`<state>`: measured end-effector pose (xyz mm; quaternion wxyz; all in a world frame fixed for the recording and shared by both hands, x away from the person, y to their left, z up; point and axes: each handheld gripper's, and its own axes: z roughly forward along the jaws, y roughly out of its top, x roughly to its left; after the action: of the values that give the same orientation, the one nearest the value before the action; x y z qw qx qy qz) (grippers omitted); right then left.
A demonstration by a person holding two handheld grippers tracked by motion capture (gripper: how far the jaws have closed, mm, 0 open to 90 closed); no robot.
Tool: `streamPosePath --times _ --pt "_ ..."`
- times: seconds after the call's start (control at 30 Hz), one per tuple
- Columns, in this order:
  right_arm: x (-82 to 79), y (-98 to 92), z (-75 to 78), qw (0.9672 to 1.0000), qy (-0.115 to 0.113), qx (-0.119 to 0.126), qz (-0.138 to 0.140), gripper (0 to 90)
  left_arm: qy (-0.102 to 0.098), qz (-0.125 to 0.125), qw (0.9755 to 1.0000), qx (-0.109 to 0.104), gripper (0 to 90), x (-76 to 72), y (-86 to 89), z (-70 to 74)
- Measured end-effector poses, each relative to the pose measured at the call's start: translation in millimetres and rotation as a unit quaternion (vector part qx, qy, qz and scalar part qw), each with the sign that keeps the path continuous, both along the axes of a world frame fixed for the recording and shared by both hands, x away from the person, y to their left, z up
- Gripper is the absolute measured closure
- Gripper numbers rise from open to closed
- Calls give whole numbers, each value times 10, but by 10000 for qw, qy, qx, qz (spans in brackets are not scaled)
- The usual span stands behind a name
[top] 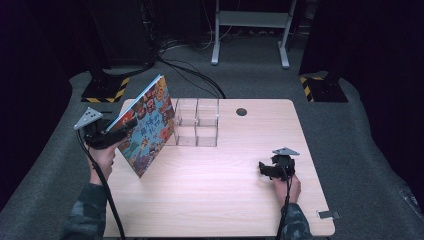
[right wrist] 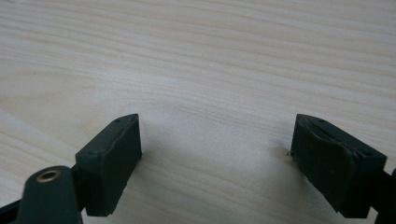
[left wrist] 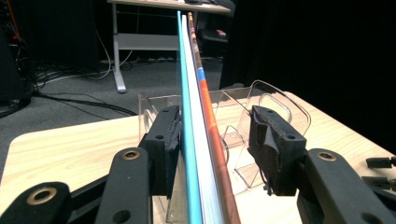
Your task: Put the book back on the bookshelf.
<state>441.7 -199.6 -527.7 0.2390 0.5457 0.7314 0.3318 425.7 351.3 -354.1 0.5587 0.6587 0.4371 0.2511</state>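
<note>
A thin picture book (top: 149, 125) with a colourful cover stands tilted on its lower edge at the left of the wooden table (top: 225, 195). Its top leans toward a clear plastic divider rack (top: 196, 122). My left gripper (top: 131, 122) reaches in from the left with the book's edge (left wrist: 191, 116) between its jaws. The left pad (left wrist: 169, 135) sits right against the blue cover, the right pad (left wrist: 271, 140) stands clear of the spine, so the jaws are open around the book. The rack (left wrist: 238, 107) shows just behind. My right gripper (top: 263, 168) rests open over bare wood (right wrist: 217, 140).
A round cable hole (top: 241, 111) sits at the table's far edge and a small metal tag (top: 327, 214) at its front right corner. Beyond the table lie floor cables (top: 190, 70), striped stand bases (top: 105, 90) and a grey metal frame (top: 250, 30).
</note>
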Motion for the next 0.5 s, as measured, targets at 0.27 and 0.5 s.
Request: streamPosePath --times 0.27,0.5 --pt "0 0 0 10000 1 0 0 157 91 79 9993 342 699 11 -56 53" --pt "0 -1 0 10000 0 1 1 157 -186 404 9975 555 803 -52 -203 39"
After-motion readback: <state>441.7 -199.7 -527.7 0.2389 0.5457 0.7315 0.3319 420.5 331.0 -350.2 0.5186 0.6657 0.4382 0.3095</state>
